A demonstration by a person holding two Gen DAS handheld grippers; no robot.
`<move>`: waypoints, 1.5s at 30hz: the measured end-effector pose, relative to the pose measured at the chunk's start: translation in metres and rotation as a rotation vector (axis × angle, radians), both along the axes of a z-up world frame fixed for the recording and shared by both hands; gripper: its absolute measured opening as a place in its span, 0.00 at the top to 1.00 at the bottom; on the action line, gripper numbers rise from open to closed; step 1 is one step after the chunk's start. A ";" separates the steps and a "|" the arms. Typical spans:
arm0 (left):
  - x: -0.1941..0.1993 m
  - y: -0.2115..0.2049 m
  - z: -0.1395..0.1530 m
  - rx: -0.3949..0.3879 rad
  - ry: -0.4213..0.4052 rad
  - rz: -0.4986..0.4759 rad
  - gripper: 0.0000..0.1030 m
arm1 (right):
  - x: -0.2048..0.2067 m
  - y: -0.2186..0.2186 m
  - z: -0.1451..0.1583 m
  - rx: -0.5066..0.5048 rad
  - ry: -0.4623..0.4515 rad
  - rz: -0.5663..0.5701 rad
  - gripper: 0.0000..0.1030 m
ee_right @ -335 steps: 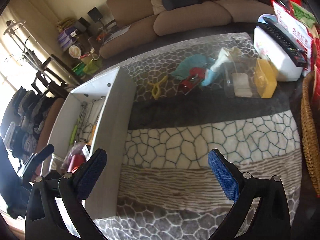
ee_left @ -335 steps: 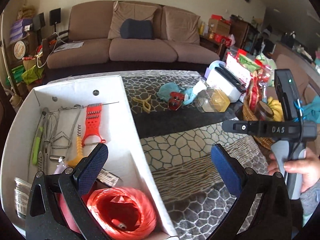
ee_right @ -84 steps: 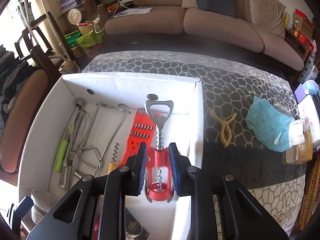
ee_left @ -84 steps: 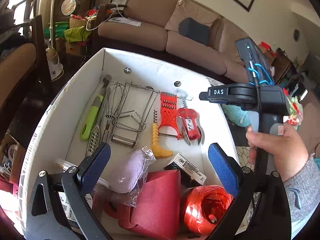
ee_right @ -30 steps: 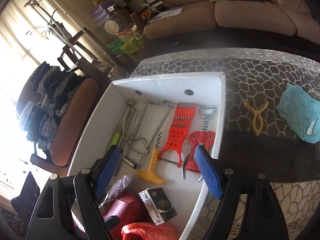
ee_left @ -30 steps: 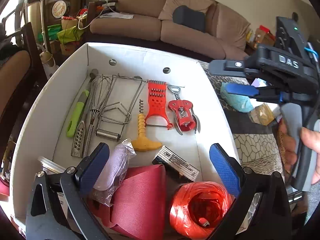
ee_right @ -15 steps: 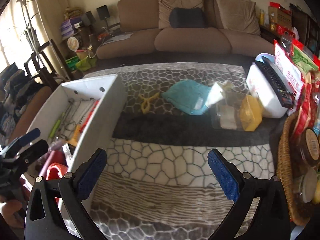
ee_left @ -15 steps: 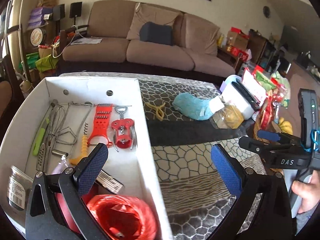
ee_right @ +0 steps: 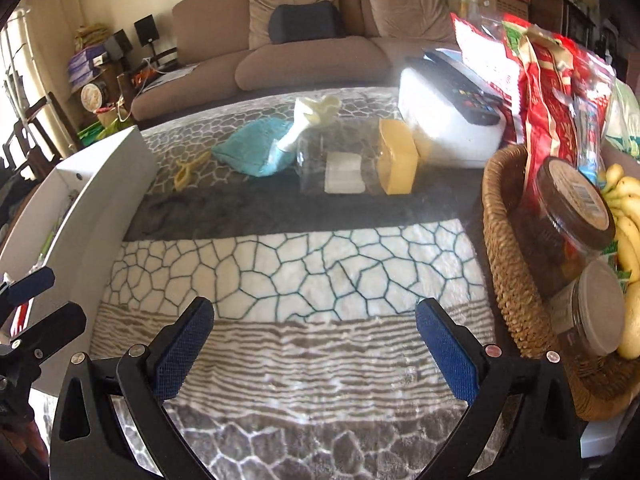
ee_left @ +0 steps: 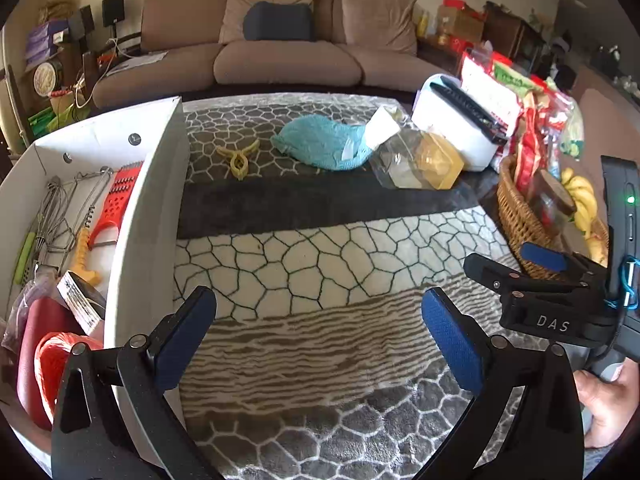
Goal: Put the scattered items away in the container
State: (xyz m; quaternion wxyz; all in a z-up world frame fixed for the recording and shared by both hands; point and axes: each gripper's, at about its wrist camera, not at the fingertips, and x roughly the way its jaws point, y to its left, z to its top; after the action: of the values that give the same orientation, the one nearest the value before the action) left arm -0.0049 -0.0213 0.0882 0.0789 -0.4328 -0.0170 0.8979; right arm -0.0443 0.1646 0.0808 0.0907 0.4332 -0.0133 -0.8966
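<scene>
The white box (ee_left: pixel 148 200) stands at the left of the patterned blanket and holds a red grater (ee_left: pixel 118 200), a whisk, a yellow corkscrew and red twine (ee_left: pixel 56 364). A yellow clip (ee_left: pixel 239 158), a teal cloth (ee_left: pixel 320 142) and a clear jar with a yellow lid (ee_left: pixel 416 158) lie on the blanket beyond. My left gripper (ee_left: pixel 318 334) is open and empty over the blanket beside the box. My right gripper (ee_right: pixel 314 342) is open and empty; it also shows in the left wrist view (ee_left: pixel 532 268) at the right. The clip (ee_right: pixel 188 170), cloth (ee_right: pixel 256 150) and jar (ee_right: pixel 352 164) lie ahead of it.
A wicker basket (ee_right: pixel 516 280) with jars, bananas and snack bags stands at the right. A white box with a remote on top (ee_right: pixel 452 120) sits behind the jar. A brown sofa (ee_left: pixel 288 52) lies beyond the table.
Both grippers have pulled back from the box to above the blanket. The red corkscrew, earlier held by the right gripper, was let go into the box.
</scene>
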 end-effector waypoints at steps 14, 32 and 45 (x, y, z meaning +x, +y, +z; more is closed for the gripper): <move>-0.004 0.020 -0.076 -0.106 -0.094 0.061 0.00 | 0.003 0.011 -0.069 0.048 -0.049 0.052 0.00; -0.012 0.020 -0.093 -0.071 -0.073 0.144 0.00 | 0.005 0.004 -0.077 0.110 -0.023 0.018 0.00; -0.013 0.020 -0.093 -0.074 -0.073 0.144 0.00 | 0.005 0.004 -0.076 0.110 -0.023 0.019 0.00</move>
State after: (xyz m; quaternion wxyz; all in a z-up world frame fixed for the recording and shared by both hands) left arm -0.0176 -0.0014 -0.0049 -0.0027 -0.4655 -0.0180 0.8849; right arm -0.0389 0.1691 0.0044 0.0751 0.4479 0.0390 -0.8901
